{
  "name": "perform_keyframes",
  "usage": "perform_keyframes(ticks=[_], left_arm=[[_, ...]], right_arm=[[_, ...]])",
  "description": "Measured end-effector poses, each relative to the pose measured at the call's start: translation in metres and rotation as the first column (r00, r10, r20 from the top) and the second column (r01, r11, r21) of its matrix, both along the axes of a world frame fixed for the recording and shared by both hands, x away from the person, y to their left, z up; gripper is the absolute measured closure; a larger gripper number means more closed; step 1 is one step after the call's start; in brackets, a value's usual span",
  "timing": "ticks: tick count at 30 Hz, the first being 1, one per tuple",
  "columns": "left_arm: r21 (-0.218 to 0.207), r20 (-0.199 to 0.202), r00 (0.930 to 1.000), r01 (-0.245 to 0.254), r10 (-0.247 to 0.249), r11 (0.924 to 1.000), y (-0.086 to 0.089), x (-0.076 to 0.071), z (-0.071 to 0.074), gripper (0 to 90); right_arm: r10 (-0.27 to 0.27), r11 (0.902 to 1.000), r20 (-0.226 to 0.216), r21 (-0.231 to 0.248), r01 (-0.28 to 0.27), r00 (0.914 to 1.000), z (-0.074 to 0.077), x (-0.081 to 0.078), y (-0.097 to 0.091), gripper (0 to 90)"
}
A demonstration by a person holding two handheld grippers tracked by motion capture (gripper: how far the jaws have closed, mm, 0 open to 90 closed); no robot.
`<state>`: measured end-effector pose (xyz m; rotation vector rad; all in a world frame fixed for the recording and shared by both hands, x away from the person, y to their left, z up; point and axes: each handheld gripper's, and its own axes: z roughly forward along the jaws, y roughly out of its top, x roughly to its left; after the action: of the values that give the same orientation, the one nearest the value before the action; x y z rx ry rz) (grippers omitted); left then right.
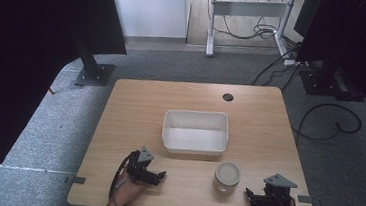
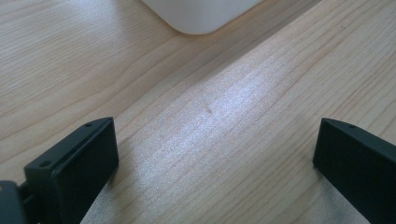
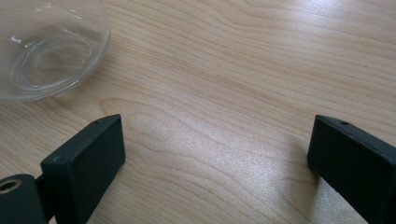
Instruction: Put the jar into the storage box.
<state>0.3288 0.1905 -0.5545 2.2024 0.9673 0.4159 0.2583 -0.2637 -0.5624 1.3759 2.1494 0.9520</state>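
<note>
Both tongs (image 1: 160, 175) (image 1: 249, 195) gape empty; white bin's (image 1: 196, 132) long axis runs left-right.

High view sat above the near edge, looked forward and down, took in the whole table (image 1: 136, 99), floor beyond. Left gripper view rode low, close to the wood, faced along its wide-apart jaws; tub (image 2: 201, 14) corner lay ahead of the fingers (image 2: 79, 163). Right gripper view was equally low and close, jaws spread; jar (image 3: 46, 51) base lay ahead, off the left finger (image 3: 88, 158). High view shared tub (image 1: 196, 132) with the left view, jar (image 1: 227, 174) with the right.
</note>
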Motion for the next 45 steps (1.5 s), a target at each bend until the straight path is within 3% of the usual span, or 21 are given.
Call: perform_keyframes(ticks=[23,45], left_arm=[[-0.002,0.008,0.9997,0.023,-0.023,0.9997,0.003,-0.002,0.002,6.2],[-0.045,0.060,0.9958,0.073,-0.070,0.9963,-0.008,-0.013,0.020,8.1]], right_arm=[[0.000,1.0000,-0.016,-0.004,0.000,0.9999,0.001,0.006,-0.001,3.8],[-0.006,1.0000,-0.015,-0.005,0.006,0.9999,0.001,0.005,-0.001,3.8]])
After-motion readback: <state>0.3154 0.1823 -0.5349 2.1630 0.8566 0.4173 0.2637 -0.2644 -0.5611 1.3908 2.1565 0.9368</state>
